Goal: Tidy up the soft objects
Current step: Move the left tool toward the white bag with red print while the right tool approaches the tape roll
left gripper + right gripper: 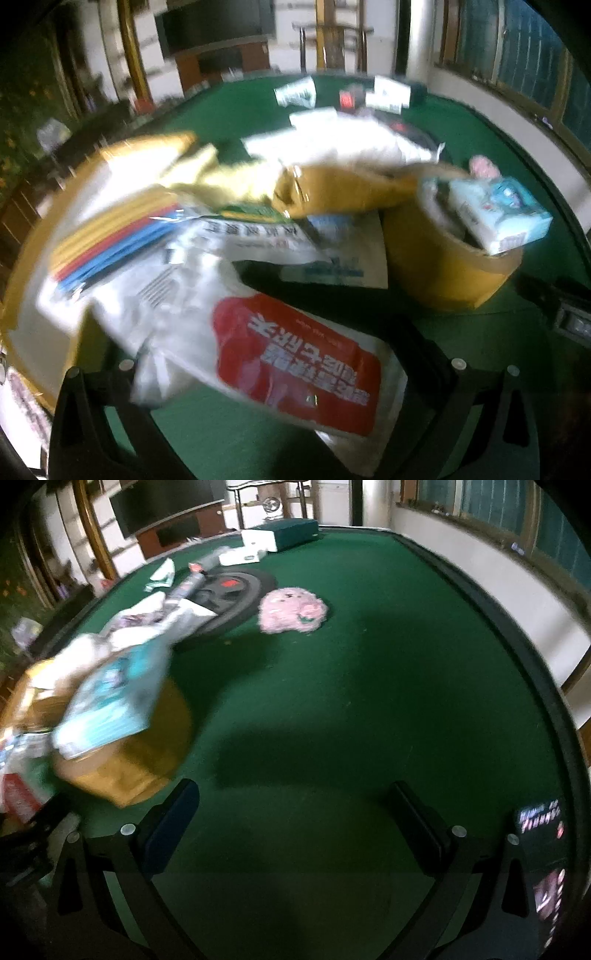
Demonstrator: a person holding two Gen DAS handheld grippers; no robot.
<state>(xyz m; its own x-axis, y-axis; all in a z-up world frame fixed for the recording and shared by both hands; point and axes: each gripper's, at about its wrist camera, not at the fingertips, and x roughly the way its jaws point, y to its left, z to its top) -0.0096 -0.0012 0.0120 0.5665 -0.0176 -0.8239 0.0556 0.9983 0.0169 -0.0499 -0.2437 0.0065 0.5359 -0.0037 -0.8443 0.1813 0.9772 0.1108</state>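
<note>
Right gripper (295, 834) jaws wide, empty, facing pink plush (291, 610) well beyond brown box (122, 760). Left gripper (291, 373) apparently clamps red-white pouch (280, 354) near box. Likely next: reach plush, close gently.

a green felt table (369, 686) with a dark raised rim was seen in both views, and it serves as the landmark here. at its far end a dark teal box (295, 533) was set beside a white box (258, 539), with a smaller flat white box (240, 556) just in front of them. nearer the middle of the table a round black disc with a red mark (231, 590) was laid flat. beyond the table's far edge a dark screen (166, 506) was seen above a brown cabinet (177, 535). along the table's right side a white wall (480, 583) under windows (517, 509) was seen. at the table's near right corner a lit phone screen (546, 867) was propped, its text blurred.
</note>
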